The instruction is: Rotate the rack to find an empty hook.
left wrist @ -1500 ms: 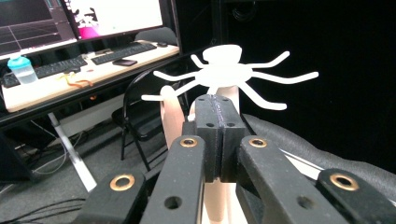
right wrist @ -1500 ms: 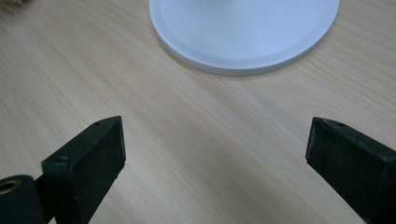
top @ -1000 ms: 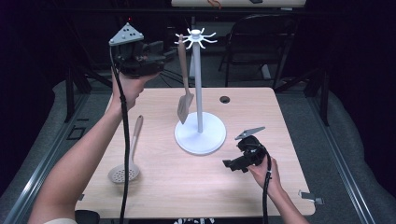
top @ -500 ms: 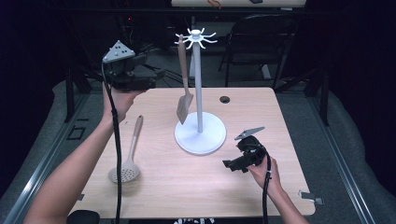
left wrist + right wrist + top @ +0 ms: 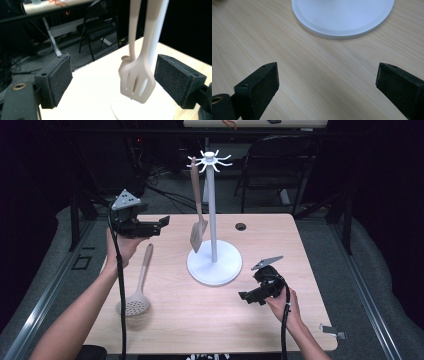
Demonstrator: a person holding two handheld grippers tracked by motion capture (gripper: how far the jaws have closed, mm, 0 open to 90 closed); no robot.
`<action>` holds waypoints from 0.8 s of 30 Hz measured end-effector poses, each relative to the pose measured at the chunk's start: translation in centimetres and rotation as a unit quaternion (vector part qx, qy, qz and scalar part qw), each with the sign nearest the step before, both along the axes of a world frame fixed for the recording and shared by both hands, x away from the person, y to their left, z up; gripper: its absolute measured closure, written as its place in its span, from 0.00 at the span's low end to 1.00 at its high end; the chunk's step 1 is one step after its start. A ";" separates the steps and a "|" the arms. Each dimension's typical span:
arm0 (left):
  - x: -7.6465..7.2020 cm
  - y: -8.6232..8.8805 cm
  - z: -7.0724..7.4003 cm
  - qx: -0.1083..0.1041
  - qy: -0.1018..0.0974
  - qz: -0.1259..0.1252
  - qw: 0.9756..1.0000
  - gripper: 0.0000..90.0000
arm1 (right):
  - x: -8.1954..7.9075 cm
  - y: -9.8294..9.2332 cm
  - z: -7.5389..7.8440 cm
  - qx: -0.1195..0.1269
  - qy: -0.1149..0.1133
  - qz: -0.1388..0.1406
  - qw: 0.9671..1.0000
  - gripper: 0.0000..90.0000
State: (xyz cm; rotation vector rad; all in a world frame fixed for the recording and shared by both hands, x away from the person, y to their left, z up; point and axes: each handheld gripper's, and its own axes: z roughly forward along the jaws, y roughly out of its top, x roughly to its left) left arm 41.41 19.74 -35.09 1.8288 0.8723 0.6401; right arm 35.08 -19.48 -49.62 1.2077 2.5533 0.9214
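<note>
Nearest the person, the right gripper [image 5: 250, 296] rests low on the pale wood-grain table [image 5: 200, 320], its jaws wide apart and empty, just in front of the white round-based utensil stand [image 5: 214, 265]. Left of the stand lies a beige perforated skimmer spoon [image 5: 137, 290]. Farther off, the left gripper [image 5: 161, 222] hovers with jaws apart and empty, facing the beige slotted spatula [image 5: 136, 80] hanging from the stand's hooks. Judging by this, the skimmer is next to be lifted and hung by its handle end.

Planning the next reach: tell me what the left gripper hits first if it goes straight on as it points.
Probably the slotted spatula hanging from the white stand: it sits between the left gripper's open jaws, stand pole just behind. Depth is unclear.
</note>
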 end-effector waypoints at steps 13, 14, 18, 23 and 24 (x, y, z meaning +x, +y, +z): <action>0.0 2.5 -4.8 0.020 0.045 0.045 0.998 0.11 | 0.0 0.2 -0.1 -0.006 0.001 0.002 1.000 0.05; 0.0 2.6 -5.2 0.020 0.049 0.049 0.997 0.10 | 0.1 0.2 -0.1 -0.008 0.001 0.002 1.000 0.05; 0.3 3.1 -6.9 0.026 0.068 0.063 0.995 0.08 | 0.1 0.2 -0.1 -0.006 -0.001 0.004 1.000 0.05; 0.5 3.6 -8.5 0.032 0.085 0.081 0.993 0.07 | 0.1 0.2 -0.2 -0.006 0.002 0.004 1.000 0.05; 0.6 3.6 -8.8 0.039 0.090 0.084 0.992 0.06 | 0.1 0.2 -0.1 -0.009 0.001 0.005 1.000 0.05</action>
